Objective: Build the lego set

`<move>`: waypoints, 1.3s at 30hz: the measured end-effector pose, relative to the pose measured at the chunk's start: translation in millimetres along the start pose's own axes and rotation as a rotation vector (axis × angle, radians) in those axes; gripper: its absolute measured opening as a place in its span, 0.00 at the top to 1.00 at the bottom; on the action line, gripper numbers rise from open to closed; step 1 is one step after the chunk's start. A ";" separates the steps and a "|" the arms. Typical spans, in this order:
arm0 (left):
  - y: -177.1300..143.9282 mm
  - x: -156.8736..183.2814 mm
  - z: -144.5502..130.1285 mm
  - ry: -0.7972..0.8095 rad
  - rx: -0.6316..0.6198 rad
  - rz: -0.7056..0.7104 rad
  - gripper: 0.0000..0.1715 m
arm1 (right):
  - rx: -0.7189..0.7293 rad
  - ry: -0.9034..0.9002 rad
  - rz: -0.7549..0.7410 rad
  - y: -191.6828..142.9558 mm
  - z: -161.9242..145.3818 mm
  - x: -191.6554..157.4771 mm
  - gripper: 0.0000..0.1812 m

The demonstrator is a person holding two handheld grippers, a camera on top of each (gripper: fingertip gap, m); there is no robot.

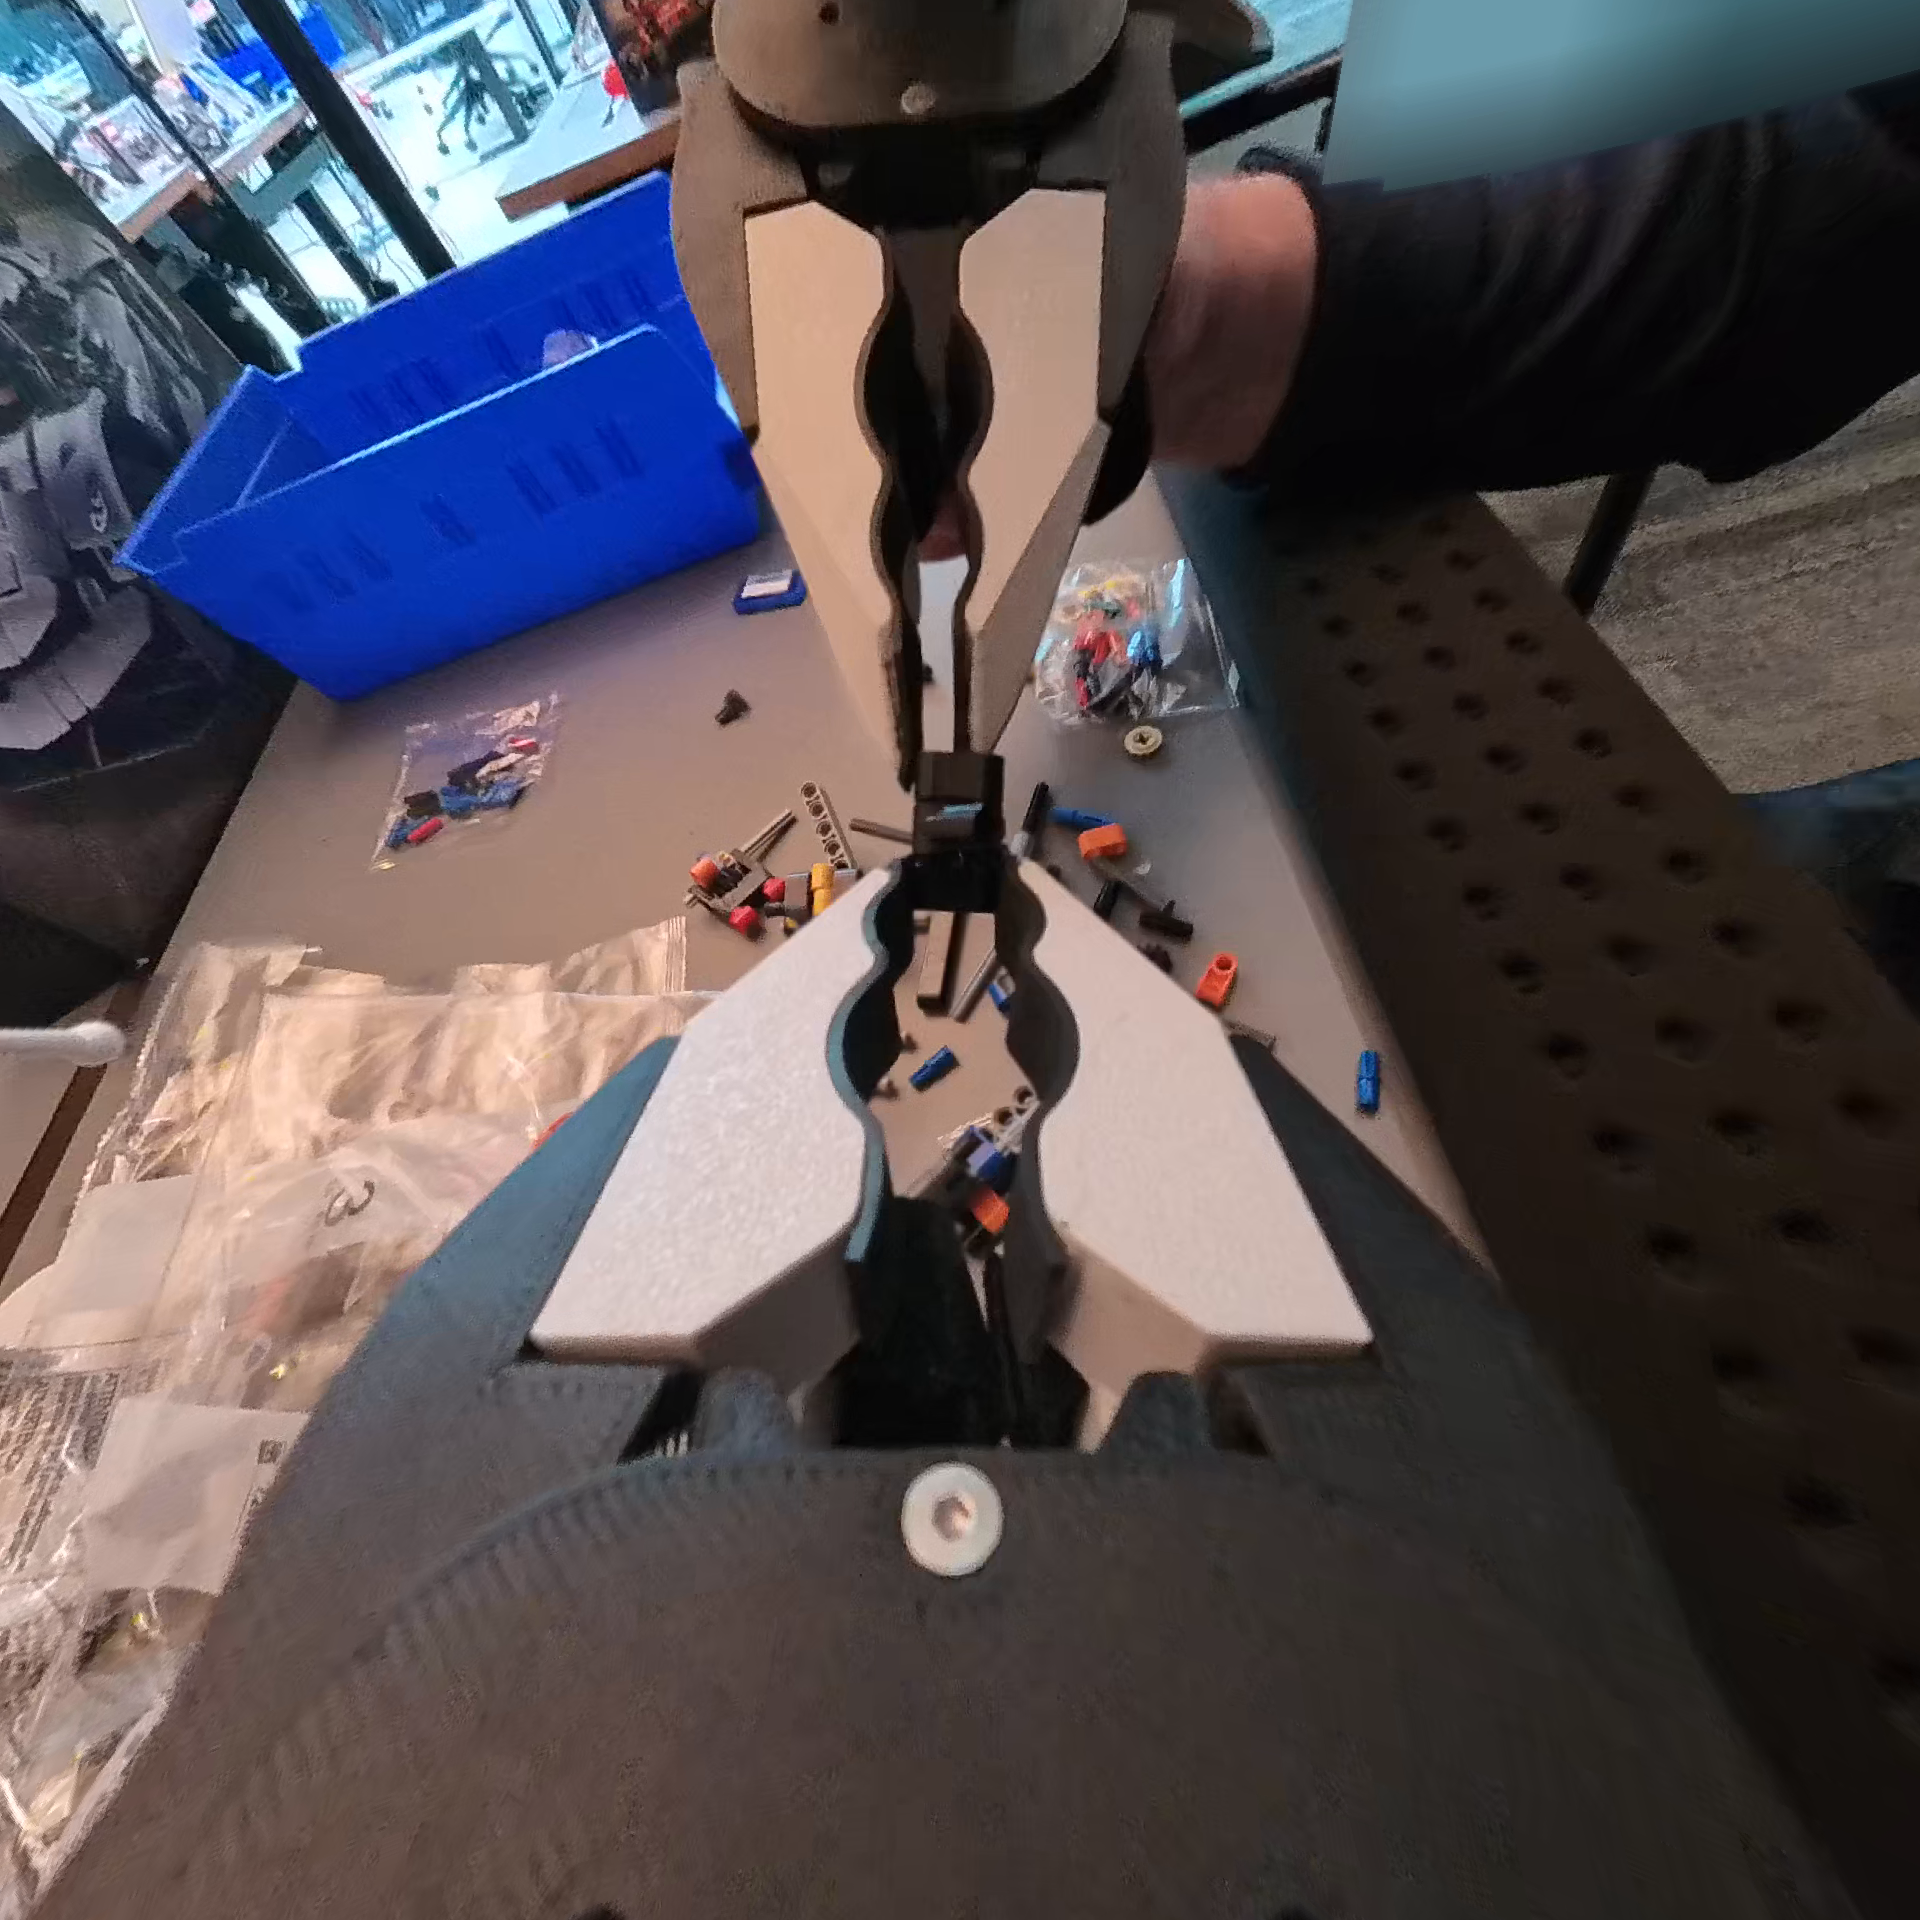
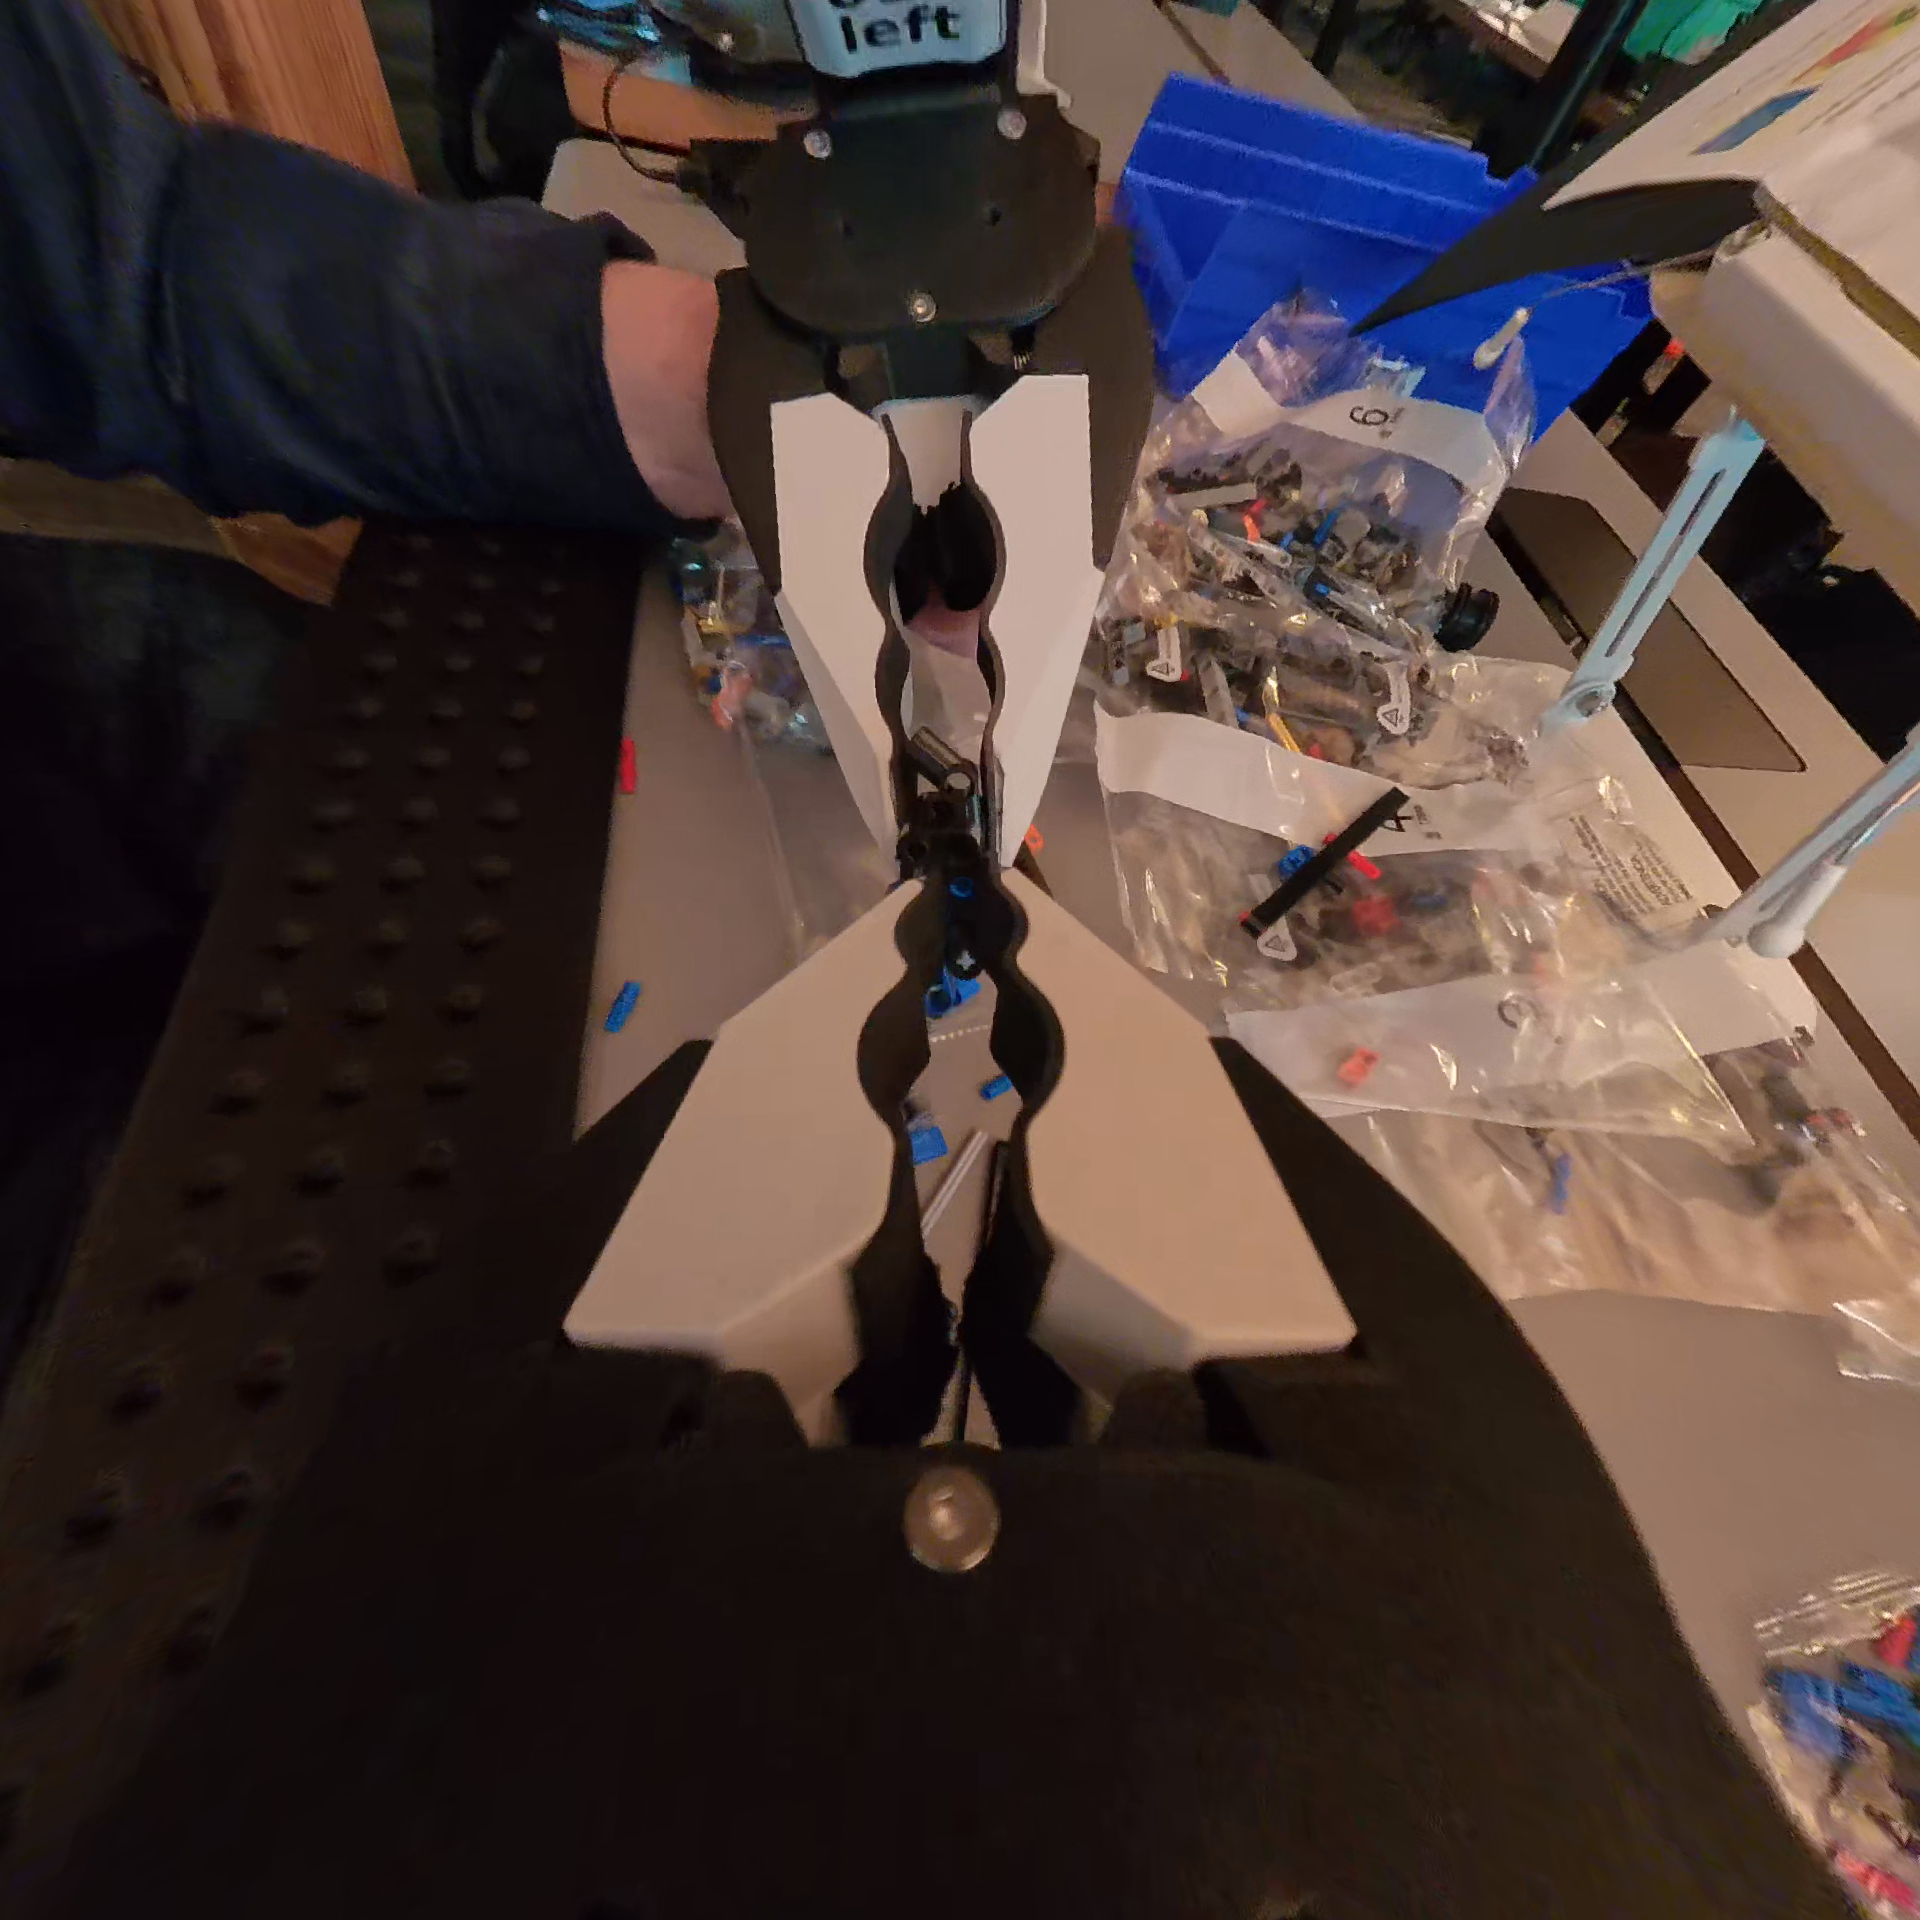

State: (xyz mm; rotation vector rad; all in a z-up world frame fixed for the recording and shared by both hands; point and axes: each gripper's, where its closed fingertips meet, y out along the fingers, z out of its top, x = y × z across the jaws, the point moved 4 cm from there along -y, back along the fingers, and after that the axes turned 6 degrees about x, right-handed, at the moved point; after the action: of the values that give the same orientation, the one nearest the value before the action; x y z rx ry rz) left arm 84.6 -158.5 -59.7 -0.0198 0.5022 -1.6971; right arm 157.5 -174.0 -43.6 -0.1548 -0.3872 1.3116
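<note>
Your left gripper (image 1: pixel 951 883) and right gripper (image 1: pixel 940 753) meet tip to tip above the table (image 1: pixel 582 790). Both sets of jaws are clamped on one small black lego piece (image 1: pixel 954 831), its long axis running from one gripper to the other.

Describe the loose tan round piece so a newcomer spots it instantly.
Start at the blue bin at the table's far end, then go right to the small clear bag of coloured parts. Just below it lies the tan round piece, the only disc-shaped, pale piece among the strays.

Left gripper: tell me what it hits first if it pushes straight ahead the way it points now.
The left gripper is shut on a small black lego assembly. Straight ahead, the right gripper grips the assembly's far end tip to tip, so it would probably meet that first, though depth is unclear.
</note>
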 end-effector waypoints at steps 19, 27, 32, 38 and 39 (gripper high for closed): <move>-0.5 -6.7 -8.6 -0.055 -0.017 0.004 0.91 | -0.004 0.026 -0.026 5.8 -9.4 10.4 0.91; 3.9 -4.8 -10.1 -0.059 -0.024 -0.016 0.91 | -0.055 0.035 -0.017 11.5 -16.0 10.8 0.97; 2.4 -5.8 -3.7 -0.050 0.010 0.001 0.91 | -0.028 0.045 -0.034 6.0 -8.7 11.0 0.98; -4.3 -1.3 2.1 -0.031 0.039 -0.026 0.91 | 0.003 0.031 -0.018 4.2 0.0 6.6 0.98; -4.4 -0.6 1.4 -0.030 0.038 -0.028 0.91 | 0.001 0.029 -0.017 2.0 -2.4 7.7 0.98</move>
State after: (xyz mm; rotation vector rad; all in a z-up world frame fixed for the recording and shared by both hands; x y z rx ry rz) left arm 81.0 -157.9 -56.8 -0.0249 0.4493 -1.7313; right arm 158.1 -165.8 -45.0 -0.1696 -0.3626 1.2912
